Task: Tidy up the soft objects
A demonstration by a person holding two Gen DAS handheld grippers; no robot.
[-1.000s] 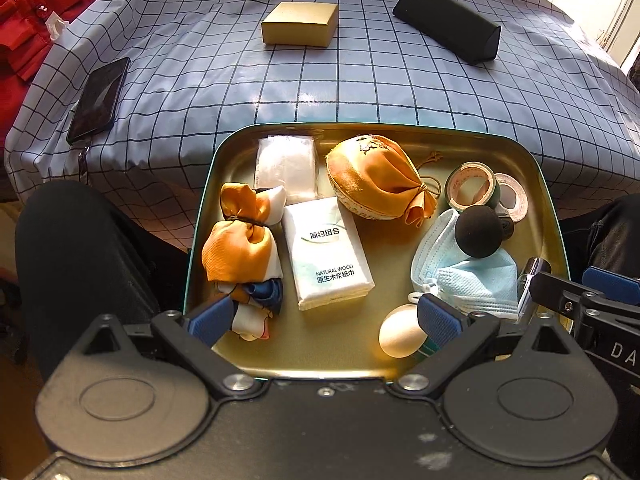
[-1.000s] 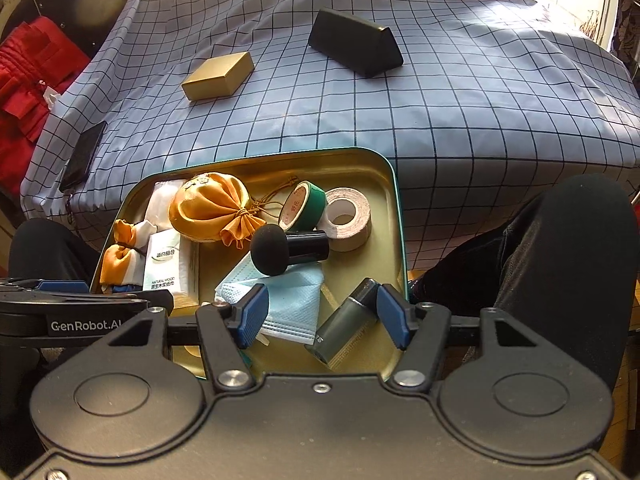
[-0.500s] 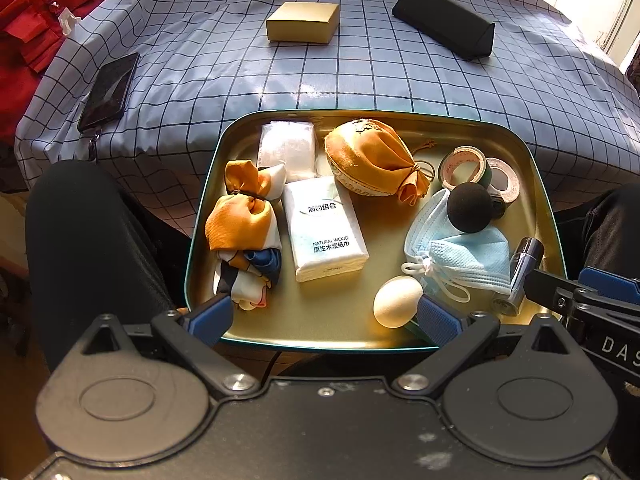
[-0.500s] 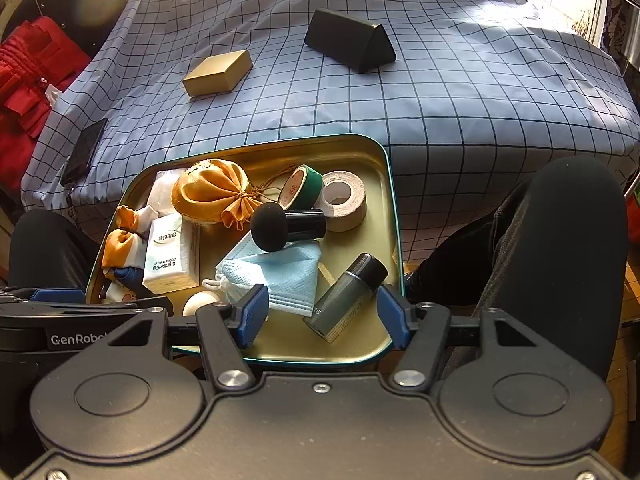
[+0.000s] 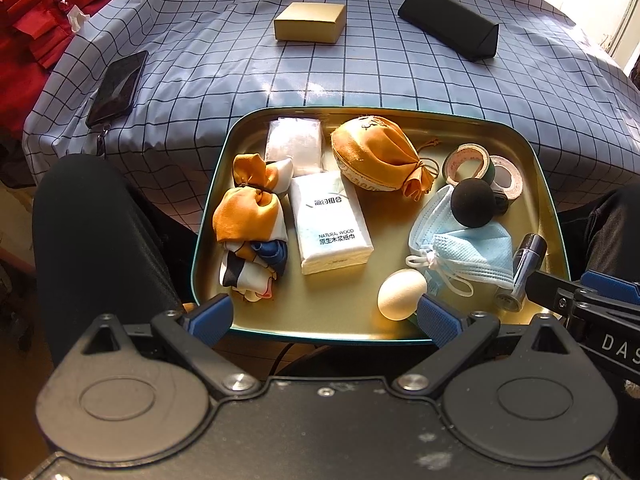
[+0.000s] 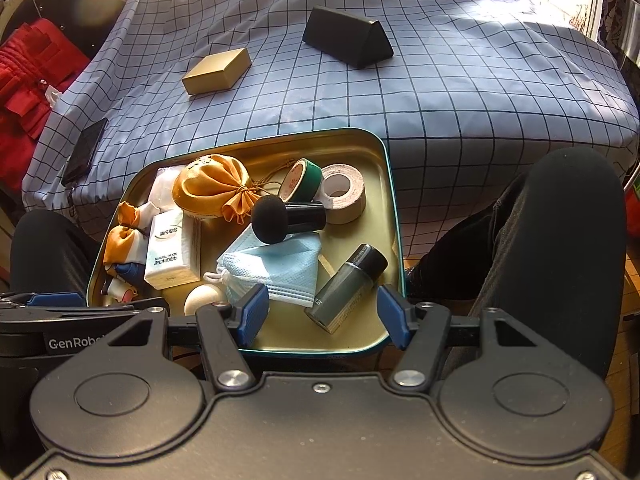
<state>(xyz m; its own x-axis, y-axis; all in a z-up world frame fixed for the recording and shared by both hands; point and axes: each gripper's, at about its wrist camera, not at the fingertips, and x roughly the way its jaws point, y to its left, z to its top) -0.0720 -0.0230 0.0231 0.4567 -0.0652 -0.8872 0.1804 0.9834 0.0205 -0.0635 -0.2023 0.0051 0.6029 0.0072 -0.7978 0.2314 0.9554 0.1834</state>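
Observation:
A gold tray [image 5: 332, 320] [image 6: 352, 340] rests on the person's lap at the table edge. It holds an orange scarf [image 5: 248, 224] [image 6: 120, 236], a tissue pack [image 5: 330, 226] [image 6: 172, 248], a clear packet [image 5: 294, 144], an orange pouch [image 5: 376, 160] [image 6: 212, 190], a blue face mask [image 5: 468, 252] [image 6: 276, 264], a black sponge puff [image 5: 474, 202] [image 6: 270, 218] and a white egg-shaped sponge [image 5: 400, 294] [image 6: 202, 298]. My left gripper [image 5: 324, 316] is open at the tray's near rim. My right gripper [image 6: 320, 312] is open over the tray's near right corner.
The tray also holds two tape rolls [image 5: 484, 166] [image 6: 328, 188] and a grey bottle [image 6: 344, 288] [image 5: 522, 272]. On the checked tablecloth [image 5: 360, 64] lie a gold box [image 5: 310, 22] [image 6: 218, 70], a black triangular case [image 5: 448, 20] [image 6: 346, 36] and a phone [image 5: 116, 88].
Both grippers have drawn back toward the near rim of the tray, so more of the tray shows. Nothing in the tray has moved.

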